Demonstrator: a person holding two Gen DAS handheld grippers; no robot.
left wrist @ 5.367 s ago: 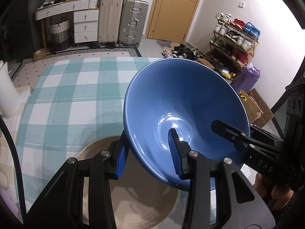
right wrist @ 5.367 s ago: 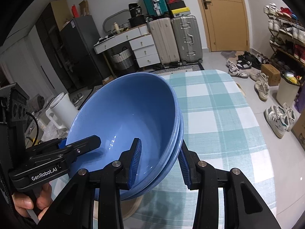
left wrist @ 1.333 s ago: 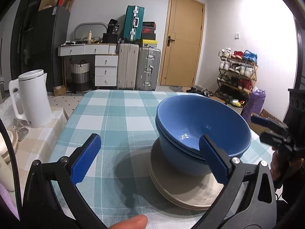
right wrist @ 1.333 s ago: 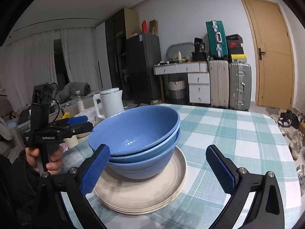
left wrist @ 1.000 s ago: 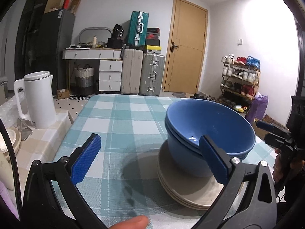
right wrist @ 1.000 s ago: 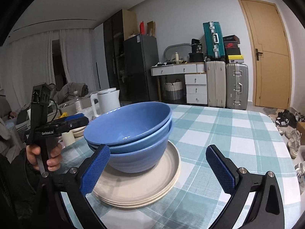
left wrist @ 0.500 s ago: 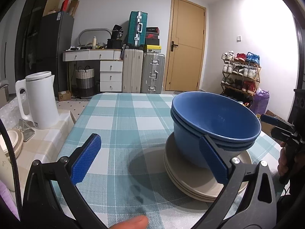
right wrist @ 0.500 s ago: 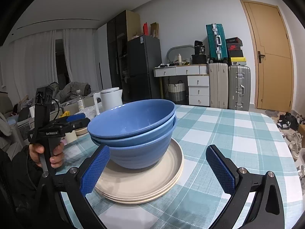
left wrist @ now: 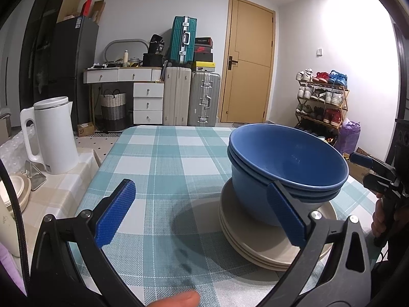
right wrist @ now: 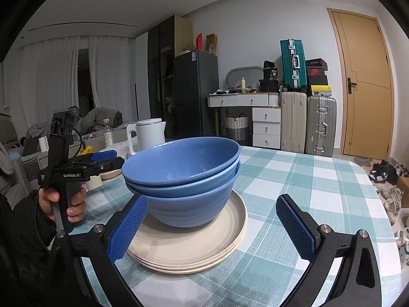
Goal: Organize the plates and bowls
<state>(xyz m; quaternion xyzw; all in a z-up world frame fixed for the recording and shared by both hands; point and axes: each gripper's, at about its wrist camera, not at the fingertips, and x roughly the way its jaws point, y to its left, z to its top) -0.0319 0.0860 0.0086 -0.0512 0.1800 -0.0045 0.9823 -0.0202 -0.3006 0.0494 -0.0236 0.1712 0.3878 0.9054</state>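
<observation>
1. Resting on the checked table (right wrist: 319,179), our cream plates (right wrist: 189,245) form one stack.
2. We see the blue bowls (right wrist: 184,179) nested on top, slightly tilted.
3. We hold the left gripper (left wrist: 202,215) and right gripper (right wrist: 209,232) spread wide, empty.
4. We judge stacking done; we should back away level, without nudging a rim.
</observation>
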